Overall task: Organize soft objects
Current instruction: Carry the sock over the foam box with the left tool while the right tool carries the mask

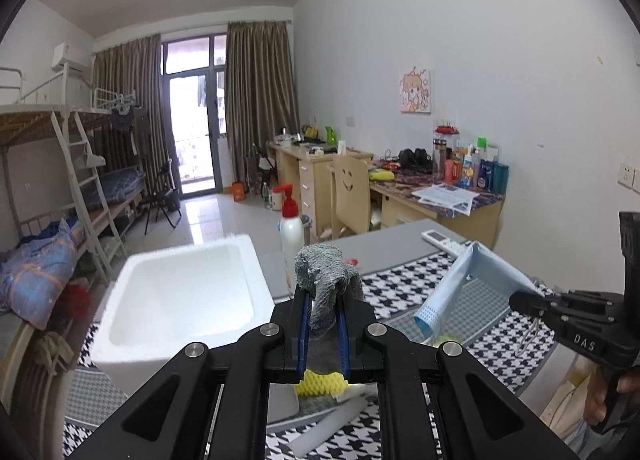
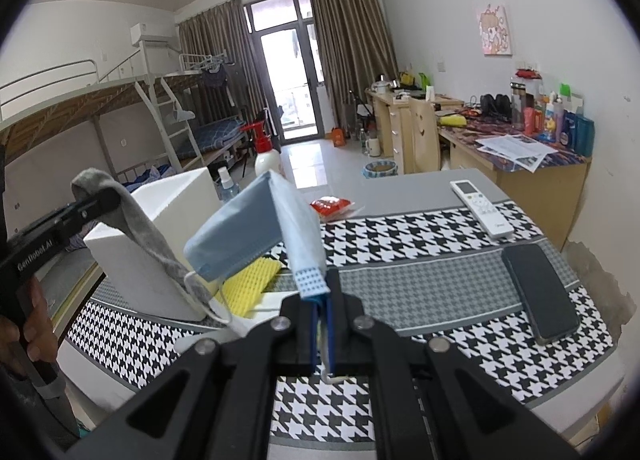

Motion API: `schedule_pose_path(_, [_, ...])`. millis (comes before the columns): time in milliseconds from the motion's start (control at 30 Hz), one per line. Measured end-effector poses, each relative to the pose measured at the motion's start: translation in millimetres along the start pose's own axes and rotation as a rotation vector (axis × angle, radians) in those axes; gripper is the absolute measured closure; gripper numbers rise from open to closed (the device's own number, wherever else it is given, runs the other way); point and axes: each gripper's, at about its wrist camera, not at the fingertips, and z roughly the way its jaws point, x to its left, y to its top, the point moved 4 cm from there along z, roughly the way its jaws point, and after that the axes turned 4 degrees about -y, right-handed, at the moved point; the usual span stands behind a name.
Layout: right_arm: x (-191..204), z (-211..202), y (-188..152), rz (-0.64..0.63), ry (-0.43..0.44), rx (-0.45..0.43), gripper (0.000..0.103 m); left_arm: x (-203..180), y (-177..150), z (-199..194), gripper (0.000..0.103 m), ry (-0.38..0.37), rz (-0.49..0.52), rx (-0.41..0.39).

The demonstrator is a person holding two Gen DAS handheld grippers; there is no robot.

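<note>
Above the bench (image 2: 432, 284), with its black-and-white houndstooth cloth, both claws are raised and each is closed on something soft; the left claw (image 1: 325, 302) has its blue-padded jaws nearly together on a grey rag (image 1: 326, 272), which bunches above the fingertips and hangs down between them; the right claw (image 2: 322, 318) is pinched tight on one end of a light blue face mask (image 2: 256, 227), which stands up from the jaws and folds over to the left, its white ear loop (image 2: 208, 300) dangling below. Just beside the left claw, on the left end of the bench, sits a white foam box (image 1: 180, 300), open at the top; a yellow foam net (image 2: 250, 280) lies on the cloth beside the box, under the mask. Farther back stand a white pump bottle (image 1: 291, 232) with a red top and a red packet (image 2: 331, 205); a white remote (image 2: 482, 209) and a dark phone (image 2: 540, 292) lie well apart on the right side.
</note>
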Motion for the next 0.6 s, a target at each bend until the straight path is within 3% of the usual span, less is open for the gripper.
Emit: schedule_pose_path(600, [3,-2,22,-0.009,-0.005,-0.044,0.097,13,29,3,0.091,0.060,-0.007,-0.048])
